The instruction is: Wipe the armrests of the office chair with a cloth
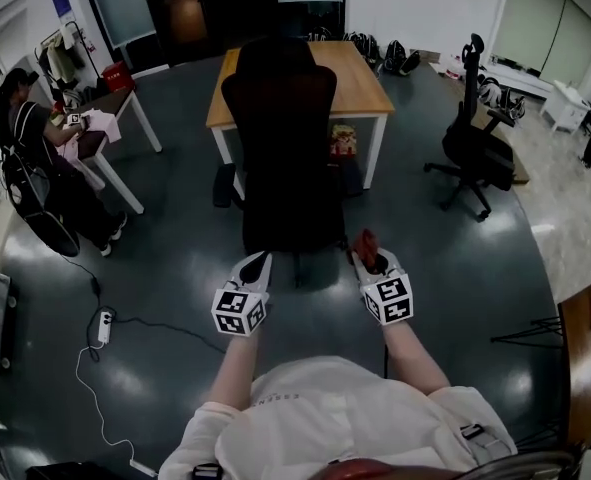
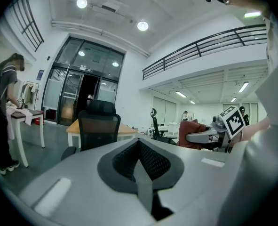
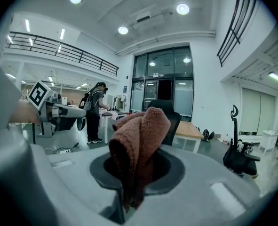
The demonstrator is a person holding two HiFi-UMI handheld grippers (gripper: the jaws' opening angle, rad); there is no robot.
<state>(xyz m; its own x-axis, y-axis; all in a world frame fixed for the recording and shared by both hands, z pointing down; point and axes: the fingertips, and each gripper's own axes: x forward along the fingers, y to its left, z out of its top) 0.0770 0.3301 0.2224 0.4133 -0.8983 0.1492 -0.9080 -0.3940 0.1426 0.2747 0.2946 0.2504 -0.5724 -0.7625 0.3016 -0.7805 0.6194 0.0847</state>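
1. Office chair (image 1: 280,138) stands at 12 o'clock from the person, backrest turned toward them; wooden desk (image 1: 367,86) just beyond it.
2. Right gripper (image 1: 373,266) is clamped on a folded reddish-brown cloth (image 1: 365,242); cloth sticks up past the jaw tips, at about 1 o'clock, near the chair's back but clear of it.
3. Left gripper (image 1: 255,266) has its jaws pressed together with nothing between them; held low at 11 o'clock, short of the chair.
4. Left armrest (image 1: 223,184) shows as a dark pad at the chair's 9 o'clock side; cloth is well apart from it; no contact with either armrest.
5. Progress, as a judgement: cloth in hand and off the chair fits a stage ahead of wiping, or one with the wiping over; the armrests carry no visible sign either way.
6. Hard to read: right armrest is lost in the dark patch at the chair's 3 o'clock side, partly behind the backrest; armrest tops too small and dim to judge clean or dusty; chair base mostly hidden by the grippers.
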